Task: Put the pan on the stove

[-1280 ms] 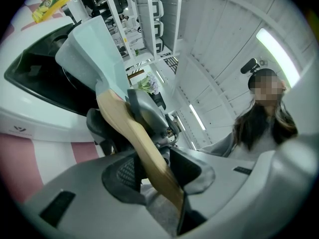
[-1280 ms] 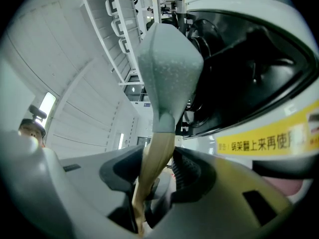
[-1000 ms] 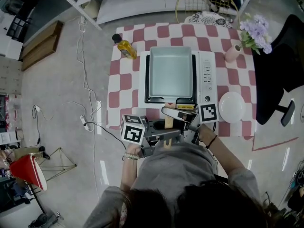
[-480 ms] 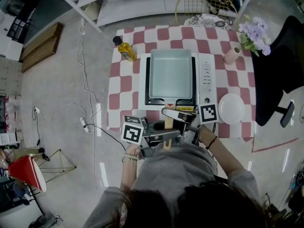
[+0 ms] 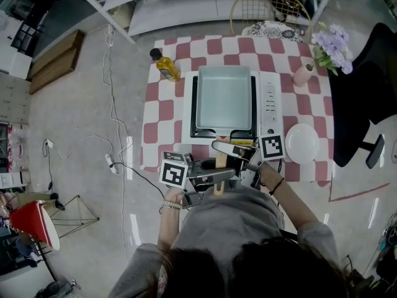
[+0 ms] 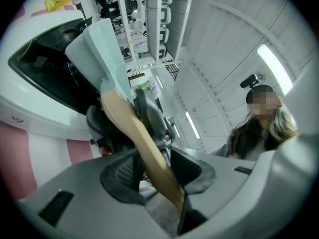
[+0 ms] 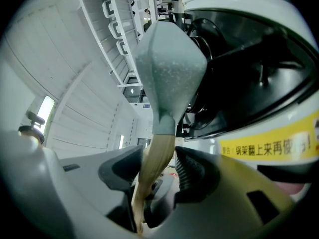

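We see pan [image 5: 224, 98] flat on stove [image 5: 268, 101], handle [image 5: 219, 161] jutting past stove front edge. Left tongs [image 6: 149, 176] clamp handle; right tongs [image 7: 159, 168] opening, handle between.

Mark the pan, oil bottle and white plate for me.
pan [image 5: 224, 98]: head view, its inside floor.
oil bottle [image 5: 167, 69]: head view, the yellow body.
white plate [image 5: 302, 143]: head view, the bare centre.
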A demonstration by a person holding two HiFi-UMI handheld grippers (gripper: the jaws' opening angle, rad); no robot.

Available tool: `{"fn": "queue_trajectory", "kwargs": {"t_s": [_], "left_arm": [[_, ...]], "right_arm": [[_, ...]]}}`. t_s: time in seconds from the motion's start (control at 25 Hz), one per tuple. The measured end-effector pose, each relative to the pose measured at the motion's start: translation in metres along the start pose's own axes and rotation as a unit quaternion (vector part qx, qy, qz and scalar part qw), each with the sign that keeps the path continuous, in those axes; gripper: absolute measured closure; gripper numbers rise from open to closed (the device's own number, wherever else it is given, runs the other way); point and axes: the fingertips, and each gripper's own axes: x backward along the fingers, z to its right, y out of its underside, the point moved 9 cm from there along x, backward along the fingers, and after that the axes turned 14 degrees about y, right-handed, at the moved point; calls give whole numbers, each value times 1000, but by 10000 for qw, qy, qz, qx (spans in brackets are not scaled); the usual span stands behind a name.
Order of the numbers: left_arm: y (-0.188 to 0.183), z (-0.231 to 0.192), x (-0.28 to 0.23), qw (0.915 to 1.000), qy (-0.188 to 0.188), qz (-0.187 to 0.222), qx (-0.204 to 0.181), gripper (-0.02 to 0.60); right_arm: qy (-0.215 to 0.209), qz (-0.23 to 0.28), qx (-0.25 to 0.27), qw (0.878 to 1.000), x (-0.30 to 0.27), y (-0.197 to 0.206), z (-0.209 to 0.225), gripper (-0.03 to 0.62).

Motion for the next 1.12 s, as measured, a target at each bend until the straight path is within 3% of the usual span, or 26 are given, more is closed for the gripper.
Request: {"fn": "queue_trajectory", "kwargs": {"t_s": [0.24, 0.56, 0.84, 1.12], "left_arm": [[2, -1, 3, 9998, -157, 31, -87, 344], [4, 4, 7, 9993, -301, 136, -149, 330], [7, 18, 26, 9968, -669, 339, -265, 330], [11, 32, 44, 9898, -1064, 597, -734, 331]], "right_arm": [[147, -57, 44, 9999, -2, 3, -1, 322], [216, 8, 5, 9998, 8, 4, -1, 303], [232, 108, -30, 9997, 22, 5, -3, 299], [365, 182, 112, 9991, 38, 8, -5, 303]]}}
